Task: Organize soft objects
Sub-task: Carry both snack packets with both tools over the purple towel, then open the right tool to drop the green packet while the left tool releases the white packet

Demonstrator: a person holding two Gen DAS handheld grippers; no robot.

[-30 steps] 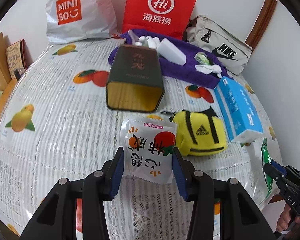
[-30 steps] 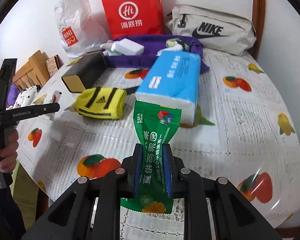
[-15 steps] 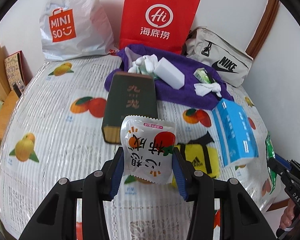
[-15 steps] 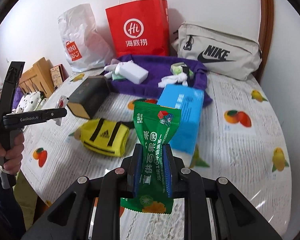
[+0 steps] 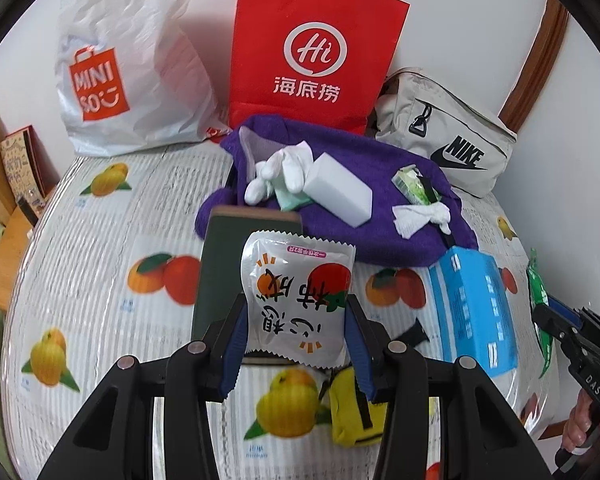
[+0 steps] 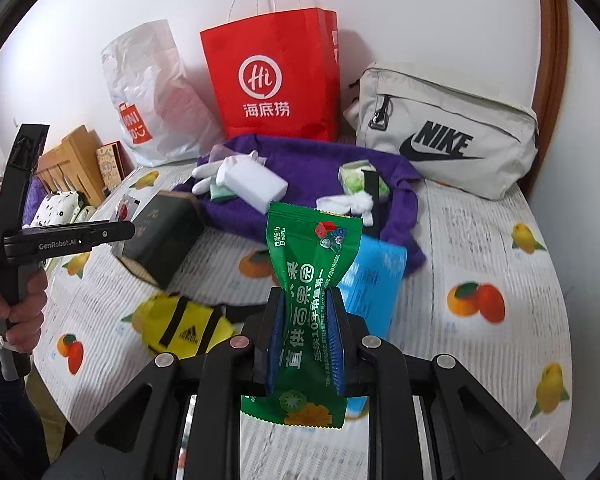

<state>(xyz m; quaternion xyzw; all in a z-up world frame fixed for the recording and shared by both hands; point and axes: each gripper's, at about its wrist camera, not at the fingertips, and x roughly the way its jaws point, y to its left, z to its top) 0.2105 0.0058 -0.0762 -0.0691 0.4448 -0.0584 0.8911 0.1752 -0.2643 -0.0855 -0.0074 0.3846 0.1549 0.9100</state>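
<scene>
Your left hand-held gripper (image 5: 296,344) is clenched on a white snack packet (image 5: 298,300) printed with orange and red fruit and upside-down Chinese characters, held in the air above the fruit-patterned tabletop (image 5: 100,248). Your right hand-held gripper (image 6: 306,340) pinches a green wet-wipe packet (image 6: 310,280) at its waist, white Chinese lettering running along it, also lifted clear of the surface. Below, a yellow pouch (image 6: 184,326) carries the Adidas logo, lying just beside a blue tissue pack (image 6: 374,280) and near a dark green box (image 6: 164,232) with gold characters. Behind them a purple cloth (image 5: 340,216) holds white gloves (image 5: 284,168), a white sponge block (image 5: 338,188), a green tissue packet (image 5: 412,182) and a crumpled white tissue (image 5: 420,216). Against the wall stand a white plastic bag (image 5: 128,68) marked "MINISO", a red paper bag (image 5: 312,60) bearing "Hi" and 海底捞, and a beige "NIKE" waist bag (image 5: 448,140). The left tool's body reads "GenRobot.AI" in the right wrist view.
</scene>
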